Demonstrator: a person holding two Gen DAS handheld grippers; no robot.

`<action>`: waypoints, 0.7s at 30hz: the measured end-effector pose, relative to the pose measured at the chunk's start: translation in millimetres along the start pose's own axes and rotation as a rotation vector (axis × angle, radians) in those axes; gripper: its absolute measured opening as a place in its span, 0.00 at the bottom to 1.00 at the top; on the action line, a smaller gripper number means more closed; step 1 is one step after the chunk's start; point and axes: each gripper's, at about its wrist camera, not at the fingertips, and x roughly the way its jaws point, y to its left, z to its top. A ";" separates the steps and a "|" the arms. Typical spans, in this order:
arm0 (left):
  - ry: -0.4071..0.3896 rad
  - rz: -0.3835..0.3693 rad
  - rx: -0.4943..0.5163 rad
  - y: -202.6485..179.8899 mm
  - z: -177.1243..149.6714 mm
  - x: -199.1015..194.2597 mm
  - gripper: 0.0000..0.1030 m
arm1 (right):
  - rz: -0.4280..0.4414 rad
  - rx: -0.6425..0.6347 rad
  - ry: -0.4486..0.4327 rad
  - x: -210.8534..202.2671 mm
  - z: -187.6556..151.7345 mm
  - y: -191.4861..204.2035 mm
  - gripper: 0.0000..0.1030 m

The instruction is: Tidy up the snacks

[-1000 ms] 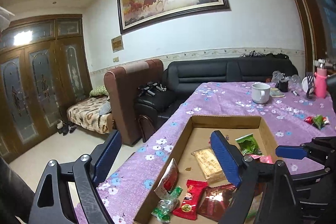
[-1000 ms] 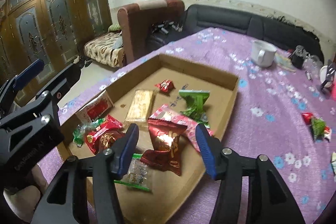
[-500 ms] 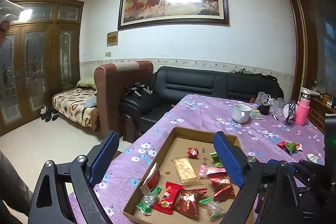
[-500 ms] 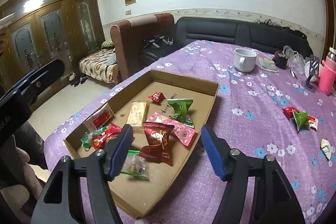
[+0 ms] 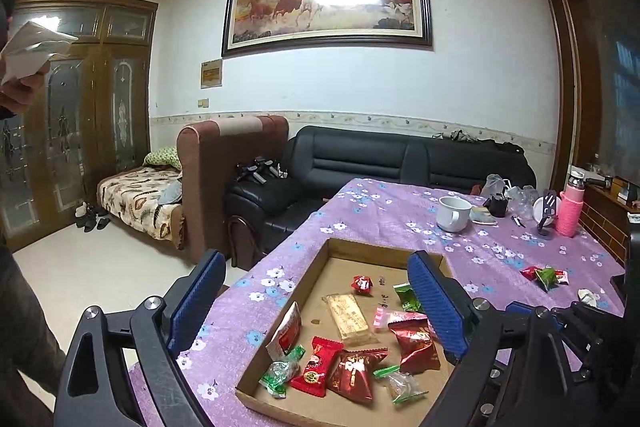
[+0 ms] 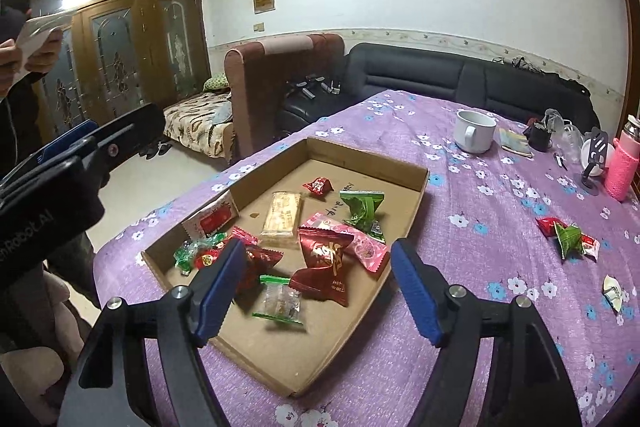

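Snacks [image 5: 352, 355] are mostly sitting in the shallow cardboard tray [image 5: 340, 247] on the purple flowered tablecloth [image 5: 380, 203], which makes sense since that tray looks like the collecting spot.

Left wrist view first: the left gripper [image 5: 316, 303] has its jaws spread wide with nothing between the pads. The tray's near left corner sits in the gap, below and beyond the jaws, so it hangs above the pile rather than grabbing anything. The red wrappers [image 5: 352, 373] and the pale bar-shaped pack [image 5: 346, 317] lie just past the right-hand jaw's inner face. Off to the right of that jaw, well apart from the tray, a small red-and-green cluster [image 5: 544, 275] lies loose on the cloth. My guess is those are the leftovers that haven't been tidied in yet.

Right wrist view: the right gripper [image 6: 316, 287] is opening, and no pad presses on anything. A dark red packet [image 6: 324, 267] and a clear green-edged candy [image 6: 280, 301] lie right in the gap between the jaws, flat on the tray floor. The pink packet [image 6: 352, 239] and green one [image 6: 362, 205] sit a bit farther ahead. Out past the right jaw, the stray cluster [image 6: 570, 235] and a small white wrapper [image 6: 614, 291] rest on the cloth, probably next to fetch. The white mug [image 6: 474, 135] stands far beyond, out of the way.
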 end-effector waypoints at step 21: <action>0.019 -0.024 -0.006 2.9 3.0 -10.3 0.92 | -0.006 -0.001 -0.011 -20.0 -7.0 6.6 0.73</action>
